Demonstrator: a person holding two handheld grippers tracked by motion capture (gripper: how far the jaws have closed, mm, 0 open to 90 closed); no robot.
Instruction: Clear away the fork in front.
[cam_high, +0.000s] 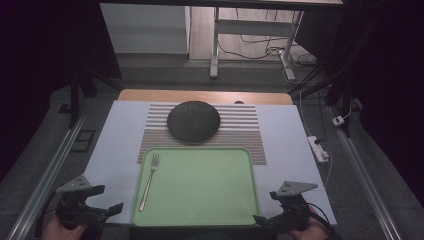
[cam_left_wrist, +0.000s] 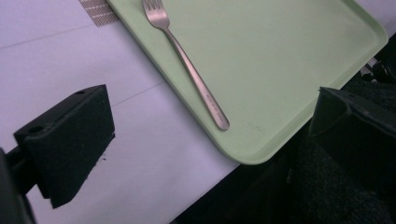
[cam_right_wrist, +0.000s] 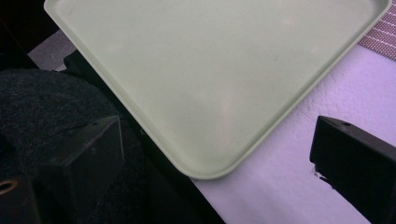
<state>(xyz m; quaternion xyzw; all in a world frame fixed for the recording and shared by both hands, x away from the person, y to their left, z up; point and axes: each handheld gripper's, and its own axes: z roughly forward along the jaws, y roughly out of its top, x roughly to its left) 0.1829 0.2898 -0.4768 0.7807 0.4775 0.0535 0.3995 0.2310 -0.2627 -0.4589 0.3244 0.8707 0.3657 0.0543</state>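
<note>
high view: fork (cam_high: 148, 182) on tray (cam_high: 210, 200) between both grippers' spread, empty fingers.

Your tray (cam_high: 200, 200) sits at the near edge of the table (cam_high: 295, 140), with the fork (cam_high: 149, 182) lying in its left part, tines away from you. Behind the tray lies the mat (cam_high: 247, 135), and the plate (cam_high: 193, 121) rests on it. Your grippers flank the tray's near corners: left gripper (cam_high: 107, 199), right gripper (cam_high: 267, 206).

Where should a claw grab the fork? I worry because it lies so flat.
Take the fork at mid-handle, from above, jaws across its narrow width. It lies flat on the tray, handle toward the person; the left claw looks nearest.
</note>
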